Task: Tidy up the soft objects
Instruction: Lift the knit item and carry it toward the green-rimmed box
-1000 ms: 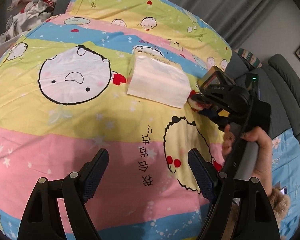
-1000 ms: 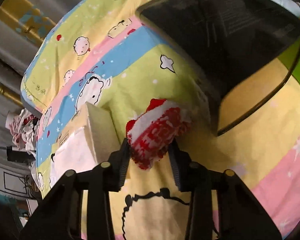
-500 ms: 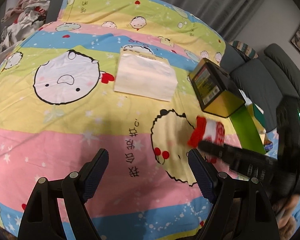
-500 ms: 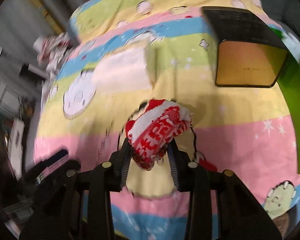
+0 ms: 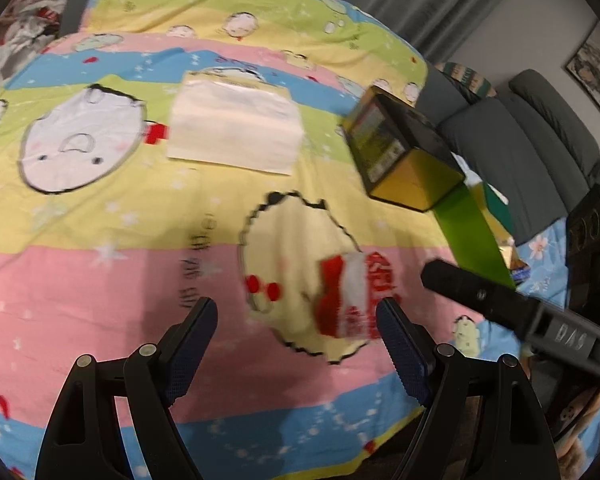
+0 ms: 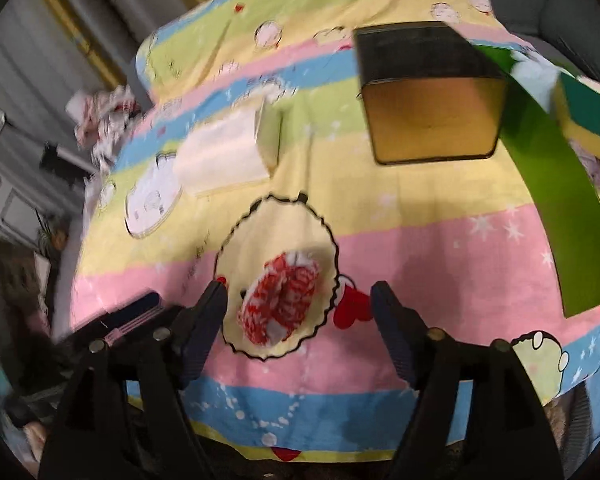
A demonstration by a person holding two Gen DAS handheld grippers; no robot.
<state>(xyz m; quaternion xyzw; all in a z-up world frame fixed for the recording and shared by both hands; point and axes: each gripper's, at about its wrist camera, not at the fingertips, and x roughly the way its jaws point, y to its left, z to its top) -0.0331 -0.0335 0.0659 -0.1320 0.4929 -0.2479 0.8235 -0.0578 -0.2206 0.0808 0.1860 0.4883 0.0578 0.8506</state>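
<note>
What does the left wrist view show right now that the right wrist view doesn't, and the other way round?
Only the left wrist view shows the grey sofa, a framed picture on the wall, and the label side of the black and gold box.

Only the right wrist view shows the teal and yellow item beyond the green sheet, and the pale panelled wall at left.

Both show the red and white knit bundle lying free on the striped cartoon cover, the white tissue pack, and both claws open, left and right.

My left tongs (image 5: 296,334) hung with fingers spread wide, gripping nothing. My right tongs (image 6: 298,314) were likewise parted, nothing between them.
</note>
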